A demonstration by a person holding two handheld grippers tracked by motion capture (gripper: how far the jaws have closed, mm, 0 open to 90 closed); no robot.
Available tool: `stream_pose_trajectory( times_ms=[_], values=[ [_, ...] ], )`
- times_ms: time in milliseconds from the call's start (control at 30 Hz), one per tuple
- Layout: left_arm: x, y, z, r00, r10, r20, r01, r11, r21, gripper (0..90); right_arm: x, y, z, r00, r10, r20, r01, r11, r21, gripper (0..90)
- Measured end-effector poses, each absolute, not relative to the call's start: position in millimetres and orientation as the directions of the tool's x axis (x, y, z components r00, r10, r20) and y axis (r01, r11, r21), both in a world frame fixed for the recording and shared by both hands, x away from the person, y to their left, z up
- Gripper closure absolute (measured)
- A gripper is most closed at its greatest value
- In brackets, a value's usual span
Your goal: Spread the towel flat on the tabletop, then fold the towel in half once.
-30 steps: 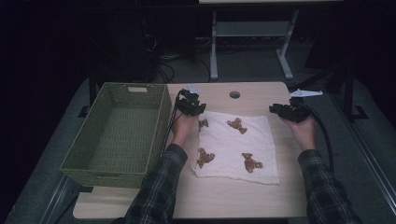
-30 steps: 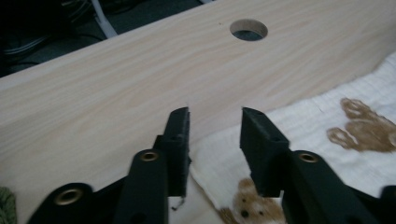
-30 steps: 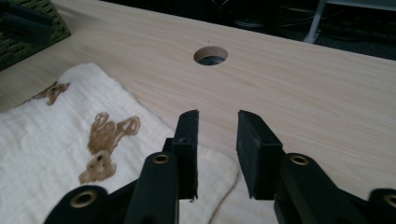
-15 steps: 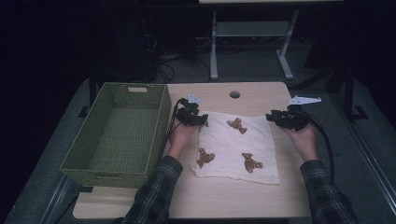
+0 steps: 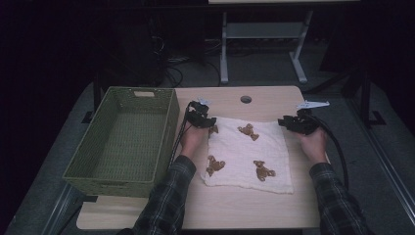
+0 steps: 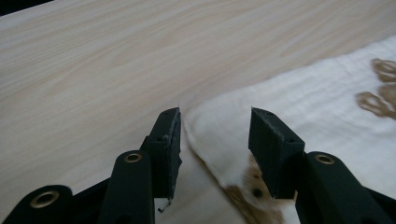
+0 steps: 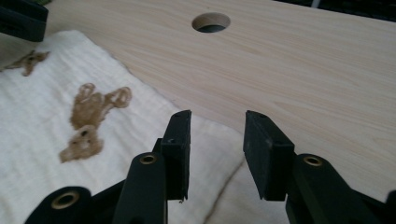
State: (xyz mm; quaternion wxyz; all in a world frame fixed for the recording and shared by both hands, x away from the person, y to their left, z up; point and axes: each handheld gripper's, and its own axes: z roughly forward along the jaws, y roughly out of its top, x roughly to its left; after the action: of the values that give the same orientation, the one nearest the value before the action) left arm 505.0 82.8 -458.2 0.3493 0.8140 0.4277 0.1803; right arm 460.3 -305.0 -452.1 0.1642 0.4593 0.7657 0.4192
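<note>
One white cloth (image 5: 247, 154) is lying flat at the centre of the high view, on the light wooden worktop (image 5: 230, 208). It is carrying four brown bear prints. One green woven basket (image 5: 125, 139) is standing at the left of the frame, just beside the cloth's left edge. One round hole (image 5: 245, 99) is sitting in the worktop above the cloth.

Two tools are working here. The left tool (image 5: 203, 119) is resting at the cloth's upper left corner; in the left gripper view its jaws are standing open around that corner and are not gripping it. The right tool (image 5: 293, 122) is resting at the upper right corner, its jaws also open, one over the cloth and one over bare wood.

Bare worktop is lying free above the cloth and along the lower edge of the frame.
</note>
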Motion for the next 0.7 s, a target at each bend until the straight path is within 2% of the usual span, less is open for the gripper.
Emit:
stream_pose_trajectory(
  times_ms=[233, 433, 533, 700],
  values=[
    [517, 88, -466, 0.558, 0.83, 0.019, 0.567, -0.398, 0.721, 55.2, 477, -306, -468, -0.499, 0.854, 0.145, 0.588, 0.211, 0.781, 61.2],
    [521, 90, -473, 0.558, 0.83, 0.017, 0.563, -0.393, 0.727, 58.6, 484, -302, -479, -0.486, 0.862, 0.142, 0.604, 0.214, 0.767, 64.9],
    [523, 88, -474, 0.57, 0.821, 0.01, 0.558, -0.397, 0.729, 59.1, 485, -301, -482, -0.48, 0.866, 0.14, 0.614, 0.217, 0.759, 67.6],
    [528, 82, -473, 0.583, 0.812, 0.027, 0.553, -0.421, 0.719, 60.4, 485, -300, -483, -0.486, 0.865, 0.123, 0.614, 0.237, 0.753, 77.3]
  ],
)
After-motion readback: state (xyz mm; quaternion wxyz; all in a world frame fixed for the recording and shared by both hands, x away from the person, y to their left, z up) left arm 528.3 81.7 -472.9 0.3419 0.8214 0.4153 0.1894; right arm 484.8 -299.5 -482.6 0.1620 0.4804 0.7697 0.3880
